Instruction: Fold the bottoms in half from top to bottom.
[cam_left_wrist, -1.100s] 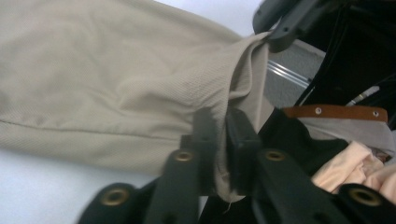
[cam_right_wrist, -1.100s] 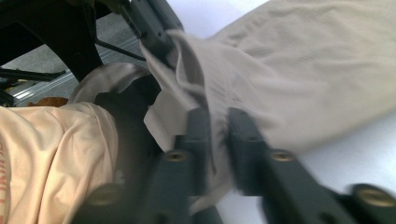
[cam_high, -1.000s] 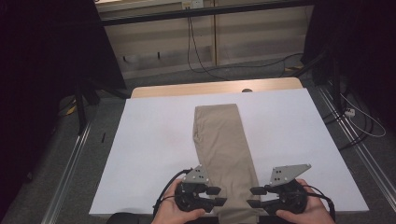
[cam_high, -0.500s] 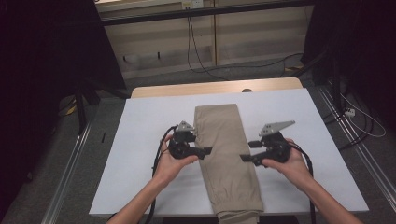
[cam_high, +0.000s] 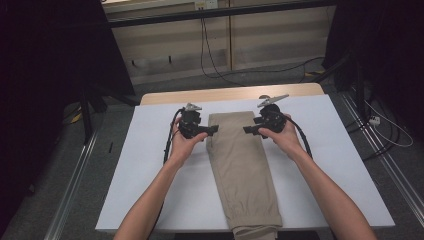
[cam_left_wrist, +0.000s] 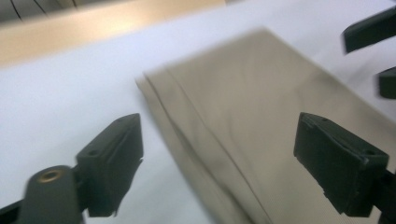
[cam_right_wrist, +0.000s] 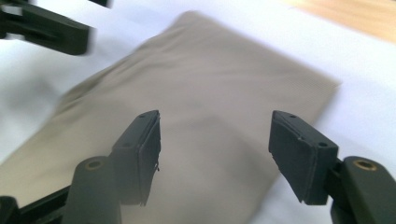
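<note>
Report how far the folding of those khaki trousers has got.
Done: the khaki trousers lie folded lengthwise into one narrow strip on the white table cover. In hand: the left hand-held gripper and the right hand-held gripper hang open on either side of the far end, gripping nothing. Left, probably: grasping that end and folding it crosswise.

Both grippers, left (cam_high: 212, 131) and right (cam_high: 248, 129), face inward (jaws apart).
</note>
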